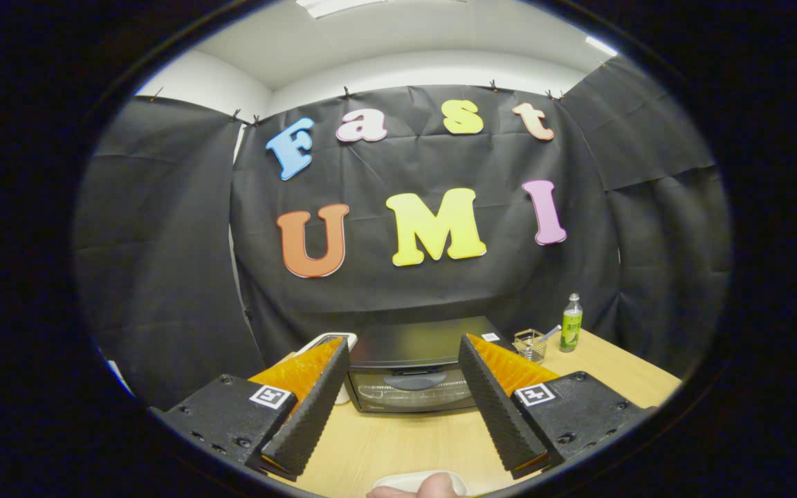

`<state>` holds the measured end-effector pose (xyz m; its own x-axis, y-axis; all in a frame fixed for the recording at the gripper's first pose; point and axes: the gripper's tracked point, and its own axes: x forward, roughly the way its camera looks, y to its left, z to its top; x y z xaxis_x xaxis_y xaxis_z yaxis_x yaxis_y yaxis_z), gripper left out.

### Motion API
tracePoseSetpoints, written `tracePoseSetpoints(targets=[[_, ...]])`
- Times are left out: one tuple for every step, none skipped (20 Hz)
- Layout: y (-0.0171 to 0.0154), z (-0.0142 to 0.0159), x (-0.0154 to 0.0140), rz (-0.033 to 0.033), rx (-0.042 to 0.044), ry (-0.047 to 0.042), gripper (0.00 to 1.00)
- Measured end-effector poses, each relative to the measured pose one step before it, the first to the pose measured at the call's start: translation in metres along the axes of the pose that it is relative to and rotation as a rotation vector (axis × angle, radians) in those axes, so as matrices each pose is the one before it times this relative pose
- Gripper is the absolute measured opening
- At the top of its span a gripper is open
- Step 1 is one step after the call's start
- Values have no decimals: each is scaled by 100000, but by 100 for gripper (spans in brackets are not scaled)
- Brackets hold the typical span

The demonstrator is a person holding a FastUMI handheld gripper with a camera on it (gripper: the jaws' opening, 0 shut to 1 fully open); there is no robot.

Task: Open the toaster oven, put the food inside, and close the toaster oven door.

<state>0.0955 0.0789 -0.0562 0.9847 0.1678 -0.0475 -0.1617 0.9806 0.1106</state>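
A black toaster oven (412,370) stands on the wooden table (405,443) beyond my fingers, its glass door shut and its handle facing me. My gripper (404,353) is open, held above the table with nothing between its fingers (312,408). The oven sits in the gap between the two fingertips, well ahead of them. Close under the gripper, a white plate rim (416,481) with part of a hand on it shows at the near table edge. What lies on the plate is hidden.
A green bottle (571,323) and a small wire basket (530,345) stand to the right of the oven. A white object (335,340) peeks out behind the left finger, beside the oven. Black cloth walls close off the booth behind the table.
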Motion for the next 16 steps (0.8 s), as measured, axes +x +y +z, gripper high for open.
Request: tracePoseSetpoints(targets=[[355,336,-338,-3,-2502,-944,100],[266,31,-326,-605,-3375,48,100],[346,-165,-287,102,-2787,506,100],[502,-111,-372,496,-1609,633,100],[461,-141,-351,643,-1284,472,100],[305,-88,-670,726,-1167,-80,100],[252,-184,-681,782,-932,-178,100],[237,-596,-811,559,42,554,100],[244,-474,-710,1053,23,894,100],[134,11,-742,256,-738,-150,100],[-444,217,-518,-1464,-1048,-953,100],[-675,469,-554,-1903,-676,-1966,100],[-443,204,-434,-1882,314,-1306,100],[-415,-30,-159,-1876,728,-461,100],[-579,-44,-43,-2564,323,-479,100],[-425,-386,17,-1828,-191,927,100]])
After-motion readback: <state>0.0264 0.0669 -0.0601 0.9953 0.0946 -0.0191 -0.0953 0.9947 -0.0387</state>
